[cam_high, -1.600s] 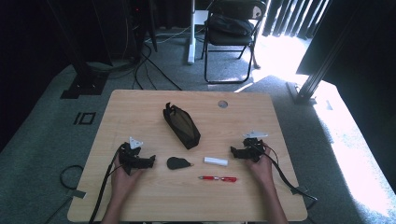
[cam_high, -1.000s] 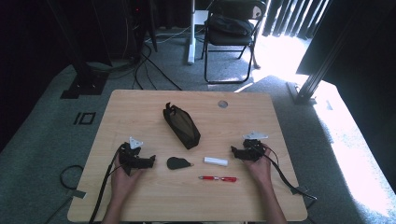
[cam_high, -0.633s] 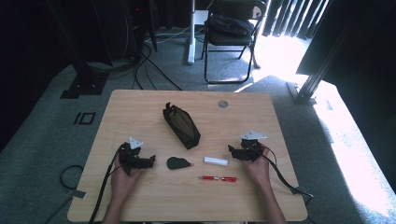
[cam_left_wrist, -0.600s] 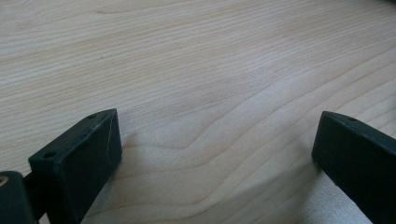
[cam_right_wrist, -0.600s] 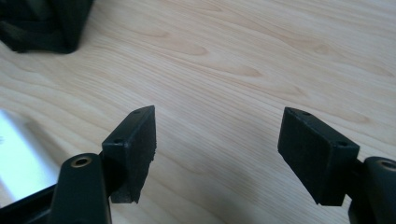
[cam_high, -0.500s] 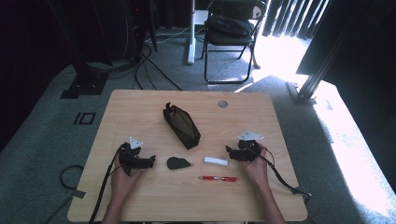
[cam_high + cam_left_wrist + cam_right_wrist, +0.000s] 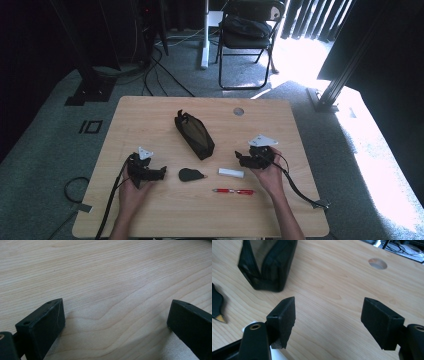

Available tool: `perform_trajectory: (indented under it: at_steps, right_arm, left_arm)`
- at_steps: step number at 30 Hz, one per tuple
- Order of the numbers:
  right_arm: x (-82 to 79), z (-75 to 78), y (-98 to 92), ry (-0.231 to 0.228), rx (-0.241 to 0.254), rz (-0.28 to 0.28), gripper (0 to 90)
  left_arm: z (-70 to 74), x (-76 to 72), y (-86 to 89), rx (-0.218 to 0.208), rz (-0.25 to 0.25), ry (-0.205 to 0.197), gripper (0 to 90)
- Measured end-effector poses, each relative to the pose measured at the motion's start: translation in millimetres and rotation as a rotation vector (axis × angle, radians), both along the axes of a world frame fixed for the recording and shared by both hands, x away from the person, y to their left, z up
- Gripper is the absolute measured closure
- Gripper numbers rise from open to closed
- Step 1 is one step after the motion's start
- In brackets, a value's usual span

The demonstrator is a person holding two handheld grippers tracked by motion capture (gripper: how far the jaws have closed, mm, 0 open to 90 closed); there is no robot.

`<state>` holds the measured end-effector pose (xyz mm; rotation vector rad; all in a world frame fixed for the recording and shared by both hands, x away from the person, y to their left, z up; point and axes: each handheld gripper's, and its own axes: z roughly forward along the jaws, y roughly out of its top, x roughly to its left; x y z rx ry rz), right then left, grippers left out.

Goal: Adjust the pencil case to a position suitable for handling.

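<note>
On the wooden table (image 7: 150, 115) lies a black zip pouch (image 7: 194, 134), set at a slant near the middle. In front of it are a small black object with a tan tip (image 7: 190, 174), a white stick (image 7: 231, 172) and a red pen (image 7: 234, 191). My left gripper (image 7: 161, 173) rests on the table, left of the small black object, jaws open over bare wood (image 7: 115, 322). My right gripper (image 7: 241, 158) hangs just right of the white stick, open and empty (image 7: 328, 320). It faces the pouch (image 7: 267, 262).
A round cable hole (image 7: 238, 111) (image 7: 378, 263) sits at the table's far edge. Cables trail from both grippers over the near edge. A folding chair (image 7: 247, 30) and a stand with floor cables are beyond the table.
My right gripper has lifted off the table and shifted a little left, toward the white stick. The left gripper has stayed put.
</note>
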<state>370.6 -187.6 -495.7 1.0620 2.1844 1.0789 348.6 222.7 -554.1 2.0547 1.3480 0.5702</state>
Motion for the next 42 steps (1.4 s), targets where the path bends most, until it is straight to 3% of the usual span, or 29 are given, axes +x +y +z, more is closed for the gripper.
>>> perform_trajectory:
  at_steps: [7,11,22,36,39,42]
  right_arm:
    - [2.1,9.1,11.7,-0.013,0.009,0.019,27.5]
    - [3.2,12.8,23.0,-0.024,-0.019,0.041,27.5]
    - [15.1,20.5,58.7,-0.04,-0.039,0.109,32.3]
    - [49.3,7.6,107.9,0.01,-0.046,0.116,35.0]
    - [54.8,1.9,110.3,0.029,-0.052,0.11,35.2]
    - [58.3,-3.7,108.1,0.059,-0.076,0.114,41.3]
  left_arm:
    - [0.0,0.0,0.0,0.0,0.0,0.0,1.9]
    - [0.0,0.0,0.0,0.0,0.0,0.0,1.9]
    - [0.0,0.0,0.0,0.0,0.0,-0.001,1.9]
    - [0.0,0.0,-0.1,-0.002,0.001,0.0,1.9]
    - [0.0,0.0,-0.1,-0.002,0.001,0.0,1.9]
    - [0.0,0.0,-0.1,-0.003,0.001,0.0,1.9]
